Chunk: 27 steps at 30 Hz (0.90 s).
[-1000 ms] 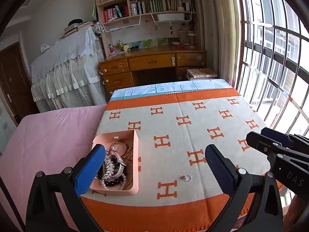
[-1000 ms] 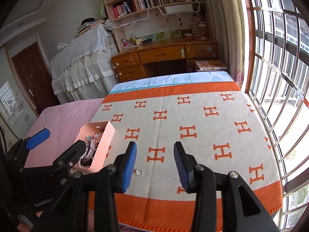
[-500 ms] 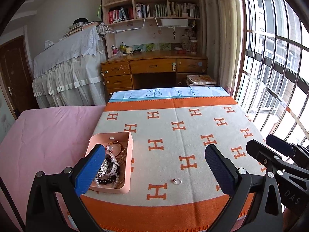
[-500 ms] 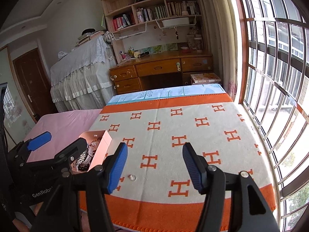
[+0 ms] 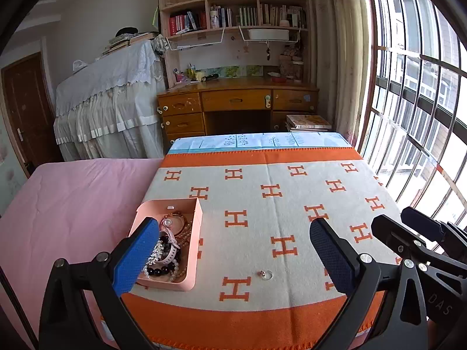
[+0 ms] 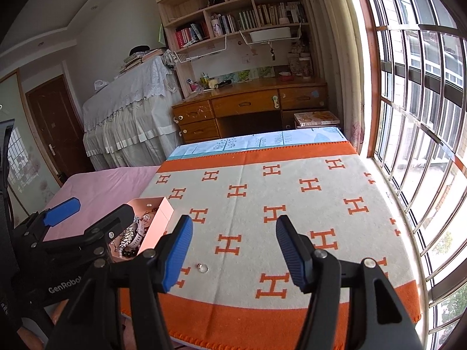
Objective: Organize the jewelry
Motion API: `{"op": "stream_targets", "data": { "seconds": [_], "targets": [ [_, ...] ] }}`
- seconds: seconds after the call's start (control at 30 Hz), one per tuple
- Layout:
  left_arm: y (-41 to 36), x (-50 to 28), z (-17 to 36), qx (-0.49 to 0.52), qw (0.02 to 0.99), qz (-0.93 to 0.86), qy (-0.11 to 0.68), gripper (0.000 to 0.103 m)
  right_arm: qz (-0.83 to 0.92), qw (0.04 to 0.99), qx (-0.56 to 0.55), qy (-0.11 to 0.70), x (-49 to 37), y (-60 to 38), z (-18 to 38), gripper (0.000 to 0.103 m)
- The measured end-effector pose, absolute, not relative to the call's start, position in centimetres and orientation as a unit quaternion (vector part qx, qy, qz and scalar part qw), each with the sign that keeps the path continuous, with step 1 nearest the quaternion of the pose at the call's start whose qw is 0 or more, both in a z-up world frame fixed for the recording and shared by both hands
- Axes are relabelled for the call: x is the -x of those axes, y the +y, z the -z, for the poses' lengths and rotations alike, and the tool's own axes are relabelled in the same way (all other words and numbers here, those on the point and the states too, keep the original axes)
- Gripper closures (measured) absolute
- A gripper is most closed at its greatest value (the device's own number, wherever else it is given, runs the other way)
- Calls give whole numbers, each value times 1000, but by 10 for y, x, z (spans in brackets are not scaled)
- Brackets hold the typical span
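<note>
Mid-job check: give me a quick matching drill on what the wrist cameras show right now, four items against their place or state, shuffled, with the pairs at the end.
Items
1. ring
2. pink box
3. left gripper
4. pink watch

Places or states
A. open, holding nothing
B. lying among beads inside the box
C. loose on the blanket, right of the box
D. sitting at the blanket's left edge, beside the pink sheet

Pairs: 1-C, 2-D, 3-A, 4-B

The right gripper is open too.
</note>
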<state>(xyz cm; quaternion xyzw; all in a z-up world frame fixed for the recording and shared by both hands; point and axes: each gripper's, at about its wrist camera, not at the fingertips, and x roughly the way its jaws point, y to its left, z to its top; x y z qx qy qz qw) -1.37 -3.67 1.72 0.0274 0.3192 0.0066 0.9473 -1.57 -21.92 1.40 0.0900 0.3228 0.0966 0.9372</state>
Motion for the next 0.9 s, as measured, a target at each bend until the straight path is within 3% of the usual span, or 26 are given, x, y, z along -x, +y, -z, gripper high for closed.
{"op": "stream_targets", "data": {
  "seconds": [0.9],
  "targets": [
    [-41, 10, -6, -22, 941, -14, 337, 1, -100, 933, -97, 332, 13, -218, -8, 43]
  ]
}}
